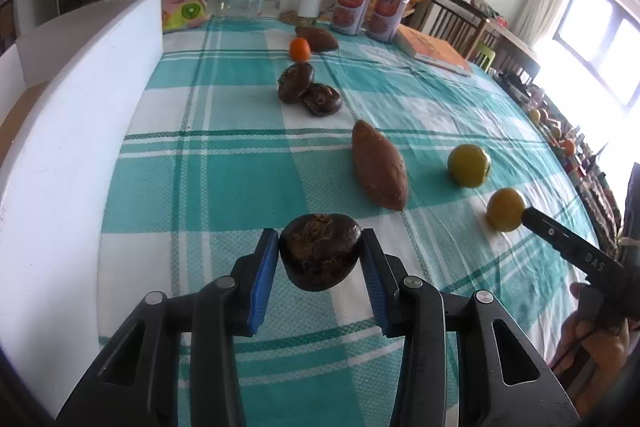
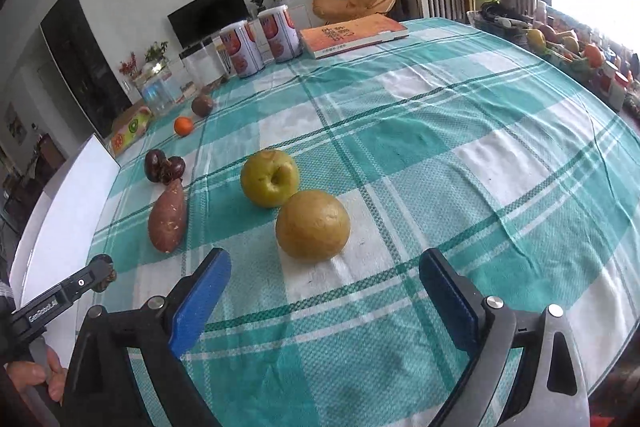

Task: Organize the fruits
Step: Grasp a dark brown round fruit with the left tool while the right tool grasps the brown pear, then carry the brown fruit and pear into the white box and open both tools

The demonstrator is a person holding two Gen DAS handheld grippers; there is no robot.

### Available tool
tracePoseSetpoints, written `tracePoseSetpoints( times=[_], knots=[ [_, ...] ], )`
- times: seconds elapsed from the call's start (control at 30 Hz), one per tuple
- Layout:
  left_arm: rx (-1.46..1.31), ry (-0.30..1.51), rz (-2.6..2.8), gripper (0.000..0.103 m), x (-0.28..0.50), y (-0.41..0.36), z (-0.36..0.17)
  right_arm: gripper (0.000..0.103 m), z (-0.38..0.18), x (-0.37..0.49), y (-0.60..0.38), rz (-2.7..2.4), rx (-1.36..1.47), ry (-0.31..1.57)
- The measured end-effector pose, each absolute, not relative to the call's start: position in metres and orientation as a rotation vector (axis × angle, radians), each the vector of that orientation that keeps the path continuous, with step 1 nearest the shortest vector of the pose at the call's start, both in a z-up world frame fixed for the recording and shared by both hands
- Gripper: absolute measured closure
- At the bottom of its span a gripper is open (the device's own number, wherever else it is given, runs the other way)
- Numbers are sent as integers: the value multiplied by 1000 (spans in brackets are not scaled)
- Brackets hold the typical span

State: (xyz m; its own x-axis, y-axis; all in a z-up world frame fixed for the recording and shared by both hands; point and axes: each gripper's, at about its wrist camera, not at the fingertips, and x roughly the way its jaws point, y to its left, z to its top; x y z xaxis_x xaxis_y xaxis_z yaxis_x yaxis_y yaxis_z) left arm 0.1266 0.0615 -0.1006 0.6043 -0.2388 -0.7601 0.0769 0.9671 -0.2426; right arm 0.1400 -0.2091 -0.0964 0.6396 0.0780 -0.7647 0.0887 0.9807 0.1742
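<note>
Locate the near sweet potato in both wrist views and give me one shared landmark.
Left wrist view: sweet potato lies right of centre, beyond the held dark fruit.
Right wrist view: sweet potato lies at left, beside the green apple.
Shared landmark: the orange book.

Both cameras look forward and down along their own fingers, close over the checked surface [image 1: 240, 167], facing the far wall. Both views share the sweet potato [image 1: 379, 165] [image 2: 168, 219], two yellow fruits, and each other's hand-held gripper
</note>
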Motion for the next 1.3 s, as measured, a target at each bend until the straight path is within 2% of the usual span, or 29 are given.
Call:
tracePoseSetpoints(
  times=[0.07,0.1,0.17,0.37,0.53,0.63,0.77,1.0,1.07,1.13,1.2,1.27,1.3],
  knots=[
    [-196,906,-211,61,116,58,-96,12,-104,160,-204,19,159,924],
    [-199,907,-222,61,111,57,-93,21,-111,168,-202,26,153,947],
    [-199,908,-239,61,100,57,-88,54,-120,176,-201,44,158,980],
    [-266,894,-327,61,54,84,-51,53,-100,129,-183,134,282,969],
    [-348,812,-280,61,30,148,-4,53,-66,104,-88,525,423,1049],
    [-334,749,-77,61,28,204,5,53,-35,94,-4,733,329,1038],
    [-314,795,185,61,36,276,-16,53,-15,80,99,882,100,1009],
    [-281,921,366,59,41,320,-58,52,-47,85,199,852,-237,1036],
    [-276,917,395,54,39,319,-62,50,-44,90,197,841,-210,1016],
    [-259,896,410,36,38,315,-60,41,-30,92,182,847,-142,967],
    [-249,855,413,27,38,306,-52,39,-16,93,160,821,-97,905],
    [-247,812,372,27,39,290,-42,37,-7,95,129,765,-69,846],
    [-245,789,340,26,38,279,-36,32,-6,95,110,724,-53,821]
  ],
)
